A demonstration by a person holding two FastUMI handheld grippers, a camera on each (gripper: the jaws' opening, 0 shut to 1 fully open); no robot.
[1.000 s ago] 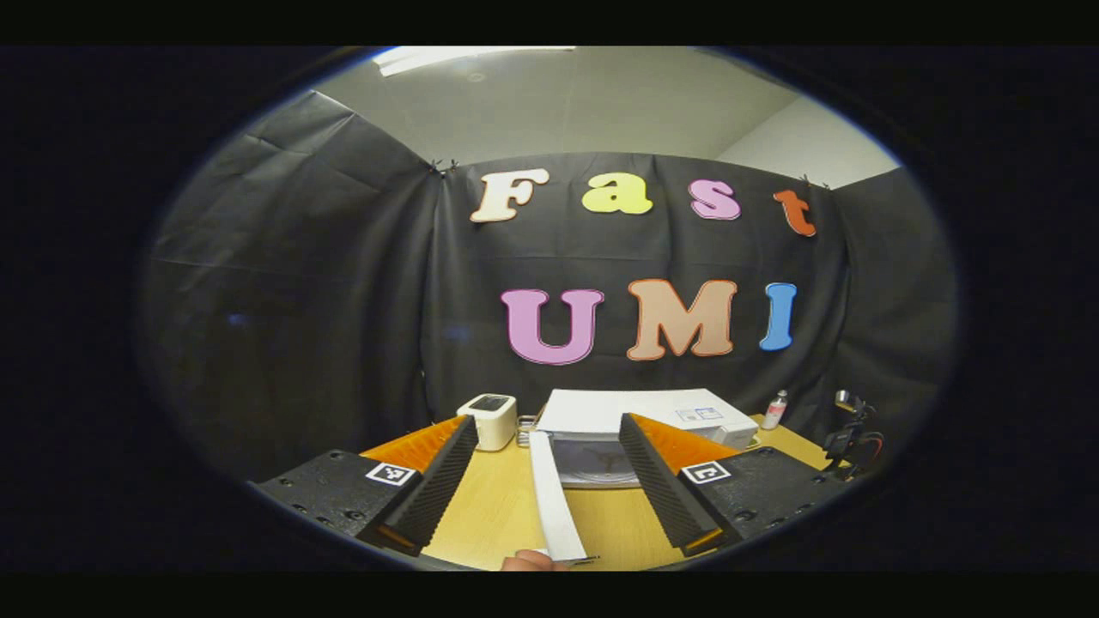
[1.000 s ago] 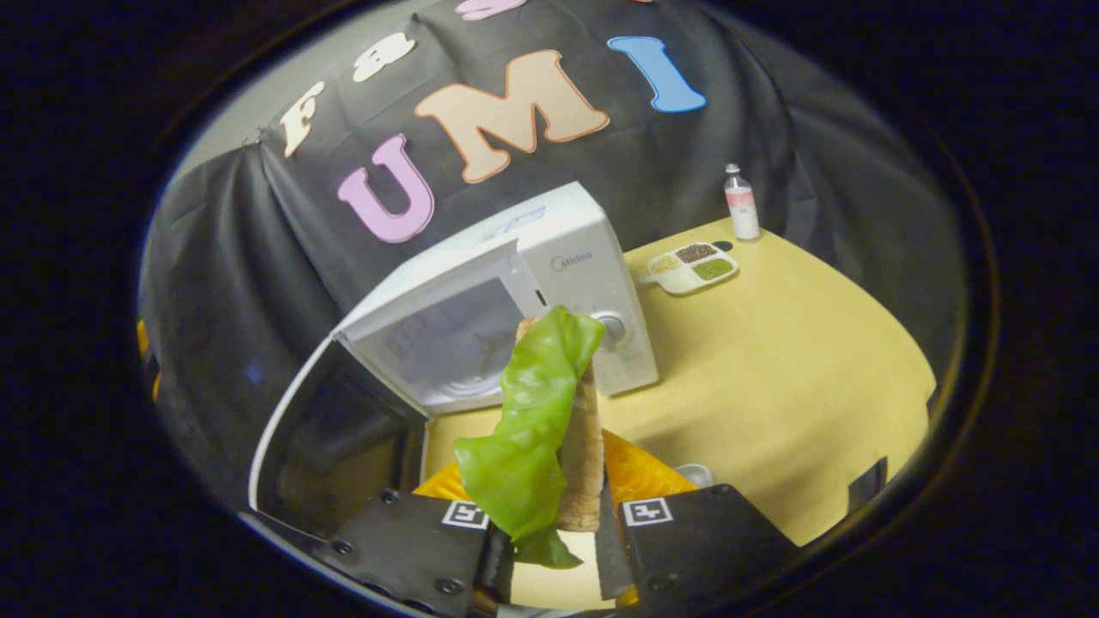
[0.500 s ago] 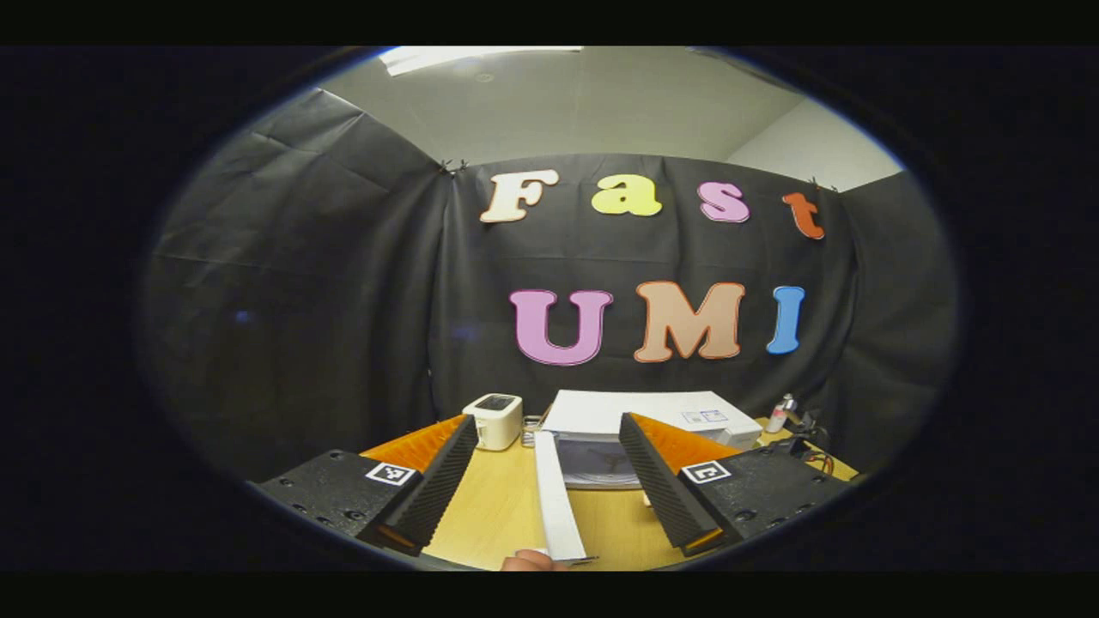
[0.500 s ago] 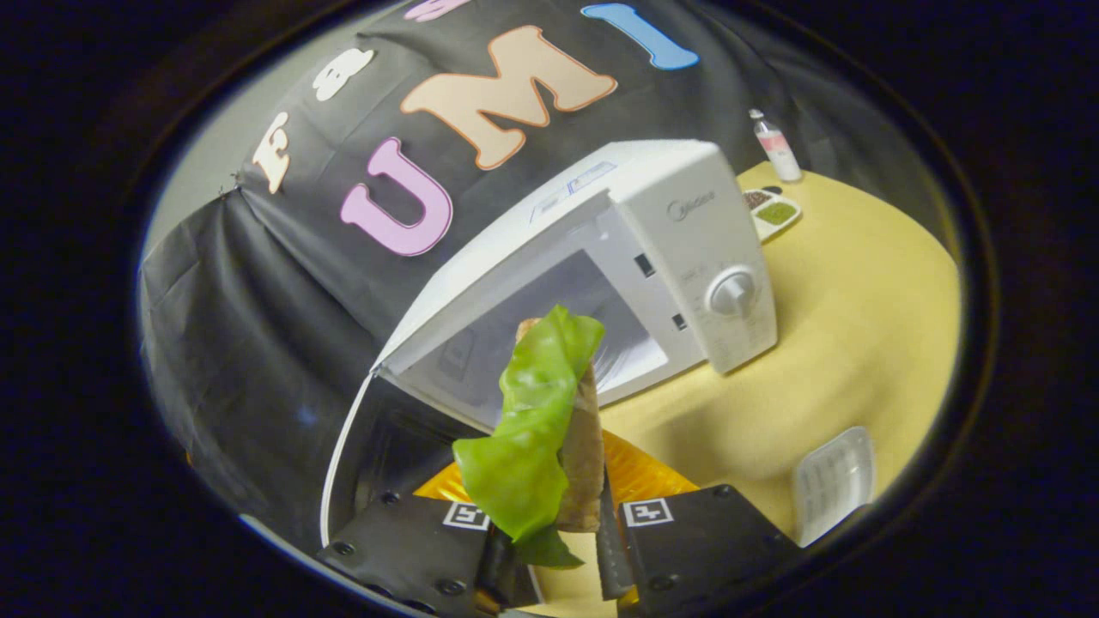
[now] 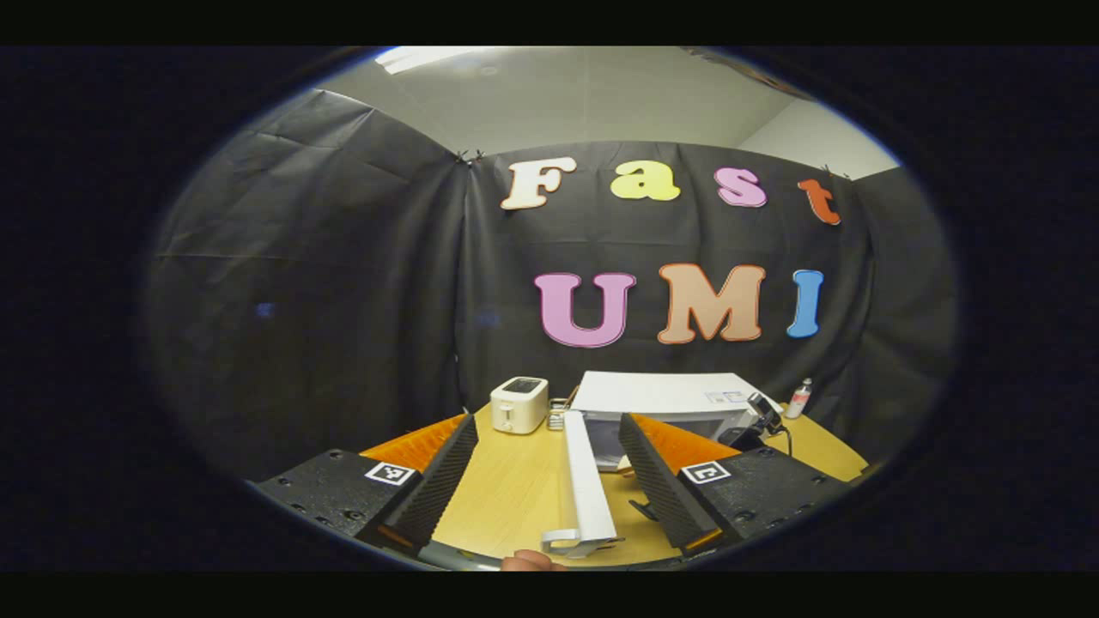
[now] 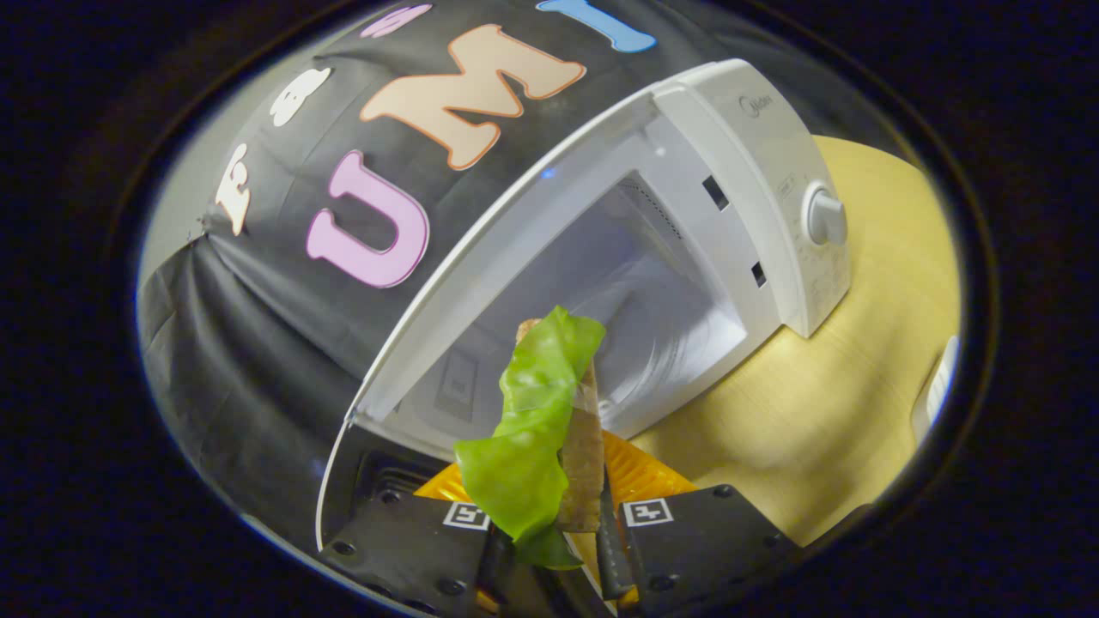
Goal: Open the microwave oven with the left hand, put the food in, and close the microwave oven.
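In the right gripper view, the right claw (image 6: 549, 549) pinches the food, a slice of bread (image 6: 584, 455) with a lettuce leaf (image 6: 528, 421) draped on it, standing upright with its long axis running away from the fingers. Straight ahead and near lies the microwave oven (image 6: 747, 172), cavity (image 6: 652, 326) gaping (door (image 5: 586, 489) swung wide). So the right hand is the nearer; the move needs a forward push into the opening. In the left gripper view, the left claw (image 5: 549, 481) is spread and holds nothing, the door edge-on between its fingers above the desk (image 5: 506, 498), a toaster (image 5: 519, 404) beyond.
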